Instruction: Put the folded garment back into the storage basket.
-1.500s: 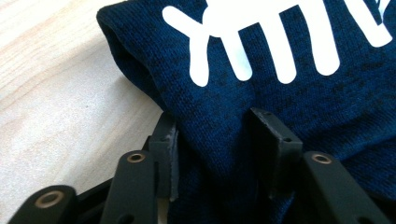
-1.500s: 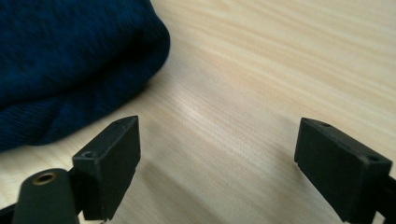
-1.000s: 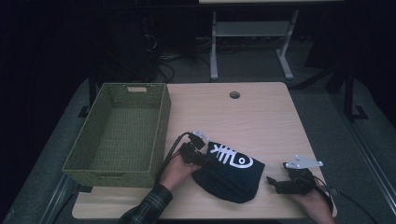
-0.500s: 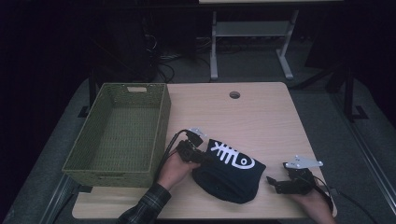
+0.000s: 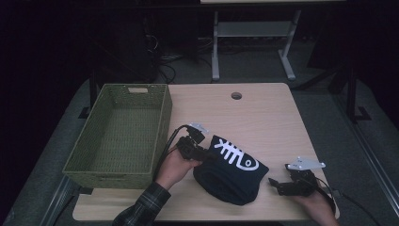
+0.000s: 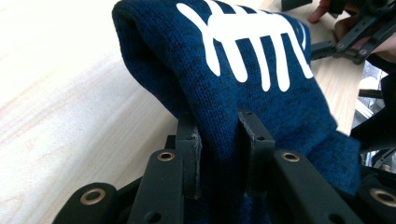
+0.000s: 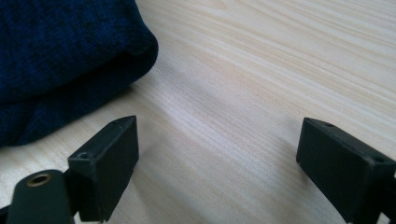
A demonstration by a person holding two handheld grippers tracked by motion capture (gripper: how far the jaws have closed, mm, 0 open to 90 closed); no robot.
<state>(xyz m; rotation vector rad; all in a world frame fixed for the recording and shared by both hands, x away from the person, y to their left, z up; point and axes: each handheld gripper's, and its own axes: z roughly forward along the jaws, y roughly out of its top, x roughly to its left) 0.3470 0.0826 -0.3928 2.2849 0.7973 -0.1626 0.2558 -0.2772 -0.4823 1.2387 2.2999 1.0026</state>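
— Dark room, pale wooden table (image 5: 263,117); what is different from a second ago?

— Very little. The left claw (image 5: 203,154) sits at the same near-left spot, and in the left gripper view its jaws are clamped on a fold of the dark blue knitted garment with a white fishbone print (image 6: 261,70). The right claw (image 5: 274,184) rests near right, jaws wide apart over bare wood, just beside the cloth.

— So what does that suggest?

— I judge the grip is made and the lift not yet begun; the empty green woven basket (image 5: 162,115) at left looks the likely goal.

— And the garment?

— Bunched, soft and thick, lying near the table's front edge, between the claws.
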